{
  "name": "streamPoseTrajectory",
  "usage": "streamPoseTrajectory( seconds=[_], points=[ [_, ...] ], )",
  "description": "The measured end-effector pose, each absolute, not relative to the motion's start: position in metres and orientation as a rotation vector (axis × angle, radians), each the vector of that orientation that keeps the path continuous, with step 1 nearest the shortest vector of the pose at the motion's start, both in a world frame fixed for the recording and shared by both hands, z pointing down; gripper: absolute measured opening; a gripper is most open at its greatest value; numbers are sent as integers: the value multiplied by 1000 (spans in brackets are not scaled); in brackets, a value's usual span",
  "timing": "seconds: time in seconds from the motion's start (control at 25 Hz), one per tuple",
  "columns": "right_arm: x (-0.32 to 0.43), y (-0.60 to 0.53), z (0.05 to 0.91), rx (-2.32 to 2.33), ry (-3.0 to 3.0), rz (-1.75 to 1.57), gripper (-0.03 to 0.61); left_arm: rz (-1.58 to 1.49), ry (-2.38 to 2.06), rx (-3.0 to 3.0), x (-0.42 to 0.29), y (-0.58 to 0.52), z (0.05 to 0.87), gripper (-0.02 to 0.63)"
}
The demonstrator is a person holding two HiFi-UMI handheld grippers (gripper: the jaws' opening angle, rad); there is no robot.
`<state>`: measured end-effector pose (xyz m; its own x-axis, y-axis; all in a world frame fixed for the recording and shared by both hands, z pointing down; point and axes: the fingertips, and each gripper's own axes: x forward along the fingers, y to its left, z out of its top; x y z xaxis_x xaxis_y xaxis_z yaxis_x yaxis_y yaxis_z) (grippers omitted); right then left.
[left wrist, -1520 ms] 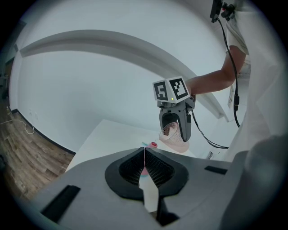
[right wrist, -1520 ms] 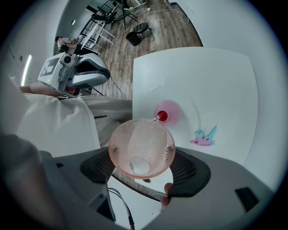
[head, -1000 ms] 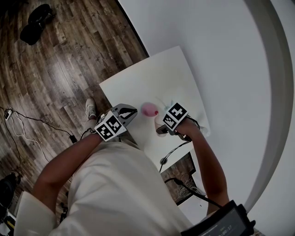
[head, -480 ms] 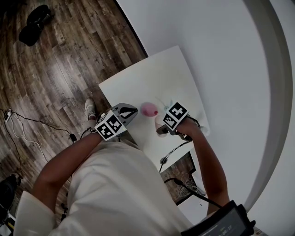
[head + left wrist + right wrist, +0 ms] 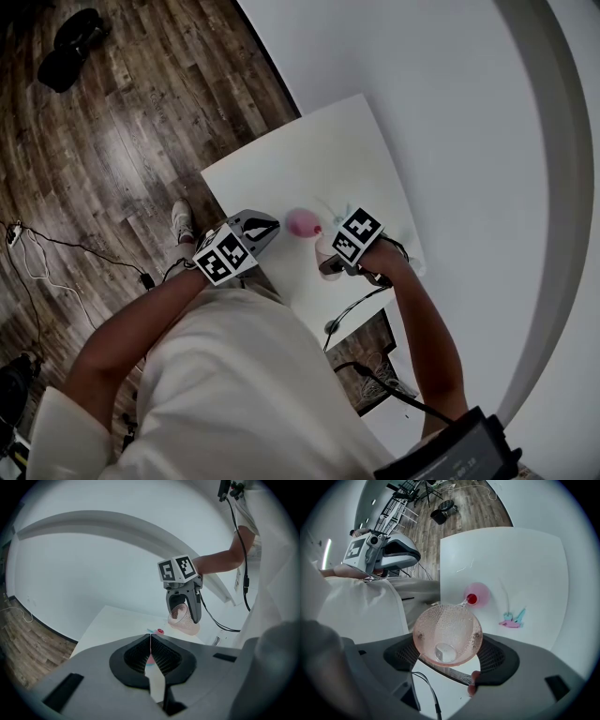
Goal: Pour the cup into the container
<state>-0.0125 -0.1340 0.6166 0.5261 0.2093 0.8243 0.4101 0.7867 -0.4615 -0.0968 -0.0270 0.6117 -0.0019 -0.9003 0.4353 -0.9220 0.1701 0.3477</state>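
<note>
Pink dimpled translucent cup [image 5: 447, 637] tipped toward container.
Head view: right gripper [image 5: 329, 265] beside round pink container [image 5: 301, 223] on white table [image 5: 309, 159]. Left gripper view: left gripper [image 5: 150, 646] jaws together, empty. Right gripper view: jaws clamp cup.

My left gripper [image 5: 150, 643] has its jaws closed together, and nothing is held between them. Beyond them I see the white table [image 5: 112, 623]. Above its far side hangs the right gripper [image 5: 183, 613], with its marker cube [image 5: 177, 569] on top. Its jaws clamp a pink dimpled cup [image 5: 185, 626], which is tilted. Just over my jaws, the red top of the container [image 5: 160, 631] shows on the table, a little below the cup and apart from it. At the left edge lies the wooden floor [image 5: 28, 644].
</note>
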Motion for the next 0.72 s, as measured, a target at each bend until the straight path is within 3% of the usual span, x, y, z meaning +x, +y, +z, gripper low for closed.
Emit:
streamPoseTrajectory(
  seconds=[0.72],
  points=[
    [-14,-138,609,-686,-1009,-129,370,47,-1881,1717,-97,-29,618,12]
  ],
)
